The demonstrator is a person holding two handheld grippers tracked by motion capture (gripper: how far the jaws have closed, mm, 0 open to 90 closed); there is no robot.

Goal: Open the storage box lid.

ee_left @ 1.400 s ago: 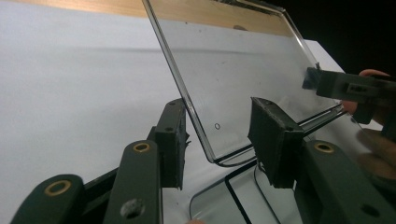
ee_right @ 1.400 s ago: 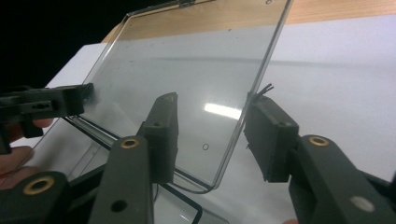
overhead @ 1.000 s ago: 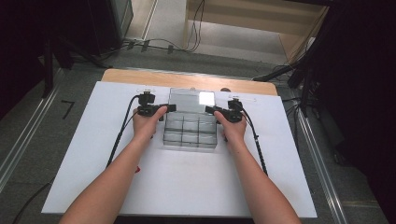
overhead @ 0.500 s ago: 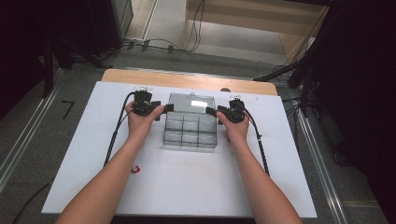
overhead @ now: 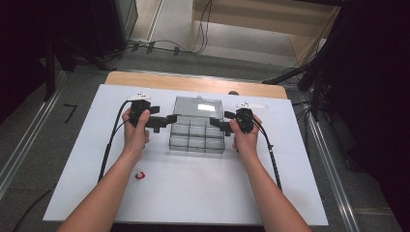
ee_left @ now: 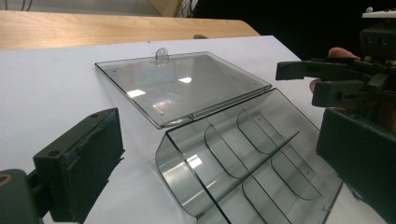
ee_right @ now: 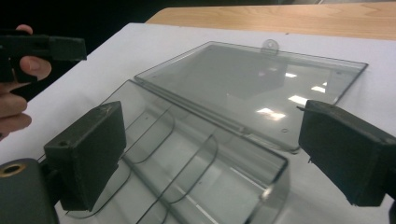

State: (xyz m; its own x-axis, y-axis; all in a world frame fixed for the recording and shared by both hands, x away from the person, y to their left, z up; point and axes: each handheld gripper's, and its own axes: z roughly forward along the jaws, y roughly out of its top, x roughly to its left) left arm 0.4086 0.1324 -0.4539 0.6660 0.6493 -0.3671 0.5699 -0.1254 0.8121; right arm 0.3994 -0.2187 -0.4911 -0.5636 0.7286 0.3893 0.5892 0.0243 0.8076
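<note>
Letting go, the left tool [overhead: 170, 118] and right tool [overhead: 218, 122] had just spread wide, empty. The clear compartment box [overhead: 197, 137] sat between them on the bench [overhead: 193, 193], lid [overhead: 198, 106] flat open.

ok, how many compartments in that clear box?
6: the clear box holds two rows of three, one row beside the flat-lying lid, one nearer the person. All look empty, though a gripper jaw covers part in each gripper view.

Overhead plus two close tool views
</note>
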